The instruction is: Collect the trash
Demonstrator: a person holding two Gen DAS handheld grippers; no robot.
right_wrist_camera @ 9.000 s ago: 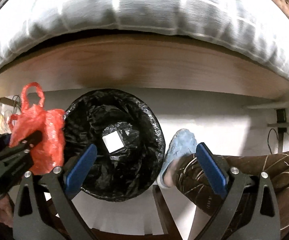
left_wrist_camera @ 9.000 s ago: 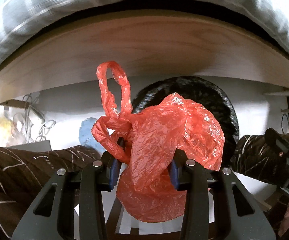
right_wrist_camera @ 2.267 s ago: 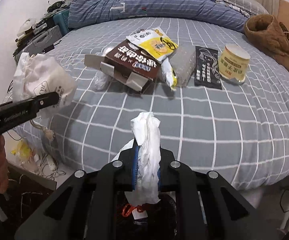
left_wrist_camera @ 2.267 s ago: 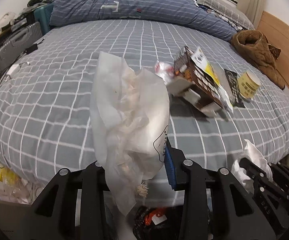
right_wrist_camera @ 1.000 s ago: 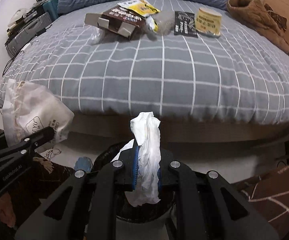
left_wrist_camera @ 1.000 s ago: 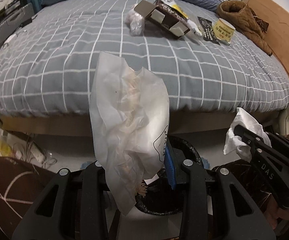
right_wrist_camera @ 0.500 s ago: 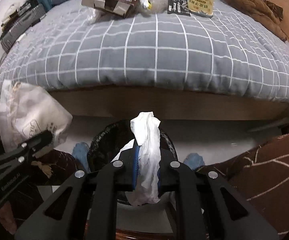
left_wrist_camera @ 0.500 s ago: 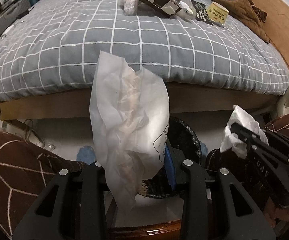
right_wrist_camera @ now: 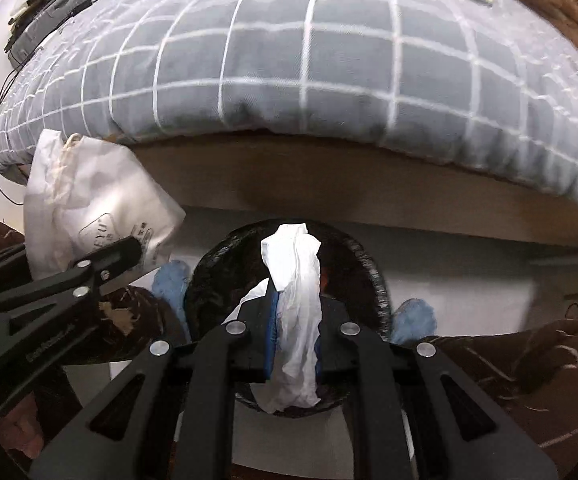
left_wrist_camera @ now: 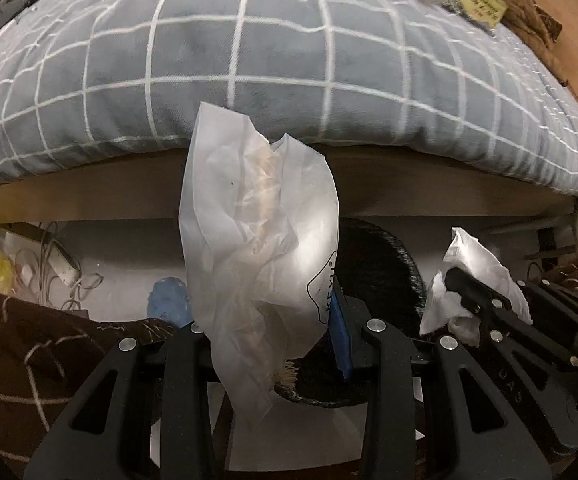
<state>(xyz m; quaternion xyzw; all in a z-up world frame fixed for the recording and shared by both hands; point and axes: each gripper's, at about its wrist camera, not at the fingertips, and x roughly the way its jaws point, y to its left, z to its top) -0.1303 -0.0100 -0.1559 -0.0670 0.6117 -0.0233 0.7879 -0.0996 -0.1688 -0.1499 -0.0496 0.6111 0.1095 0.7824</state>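
Observation:
My left gripper is shut on a crumpled white bag with a printed logo, which stands up between its pads. My right gripper is shut on a twisted white tissue. Both hang over a bin lined with a black bag, which stands on the floor below the bed's edge. In the left wrist view the bin lies behind the bag, and the right gripper with its tissue shows at the right. In the right wrist view the left gripper holds the bag at the left.
A bed with a grey checked cover and a wooden frame fills the top. A yellow tub and other packaging lie on it. A person's knees in brown trousers and blue slippers flank the bin. Cables lie at the left.
Both grippers have sunk toward the floor and tipped downward, each keeping its load. The bed has slid up in view and the black bin has grown larger beneath them.

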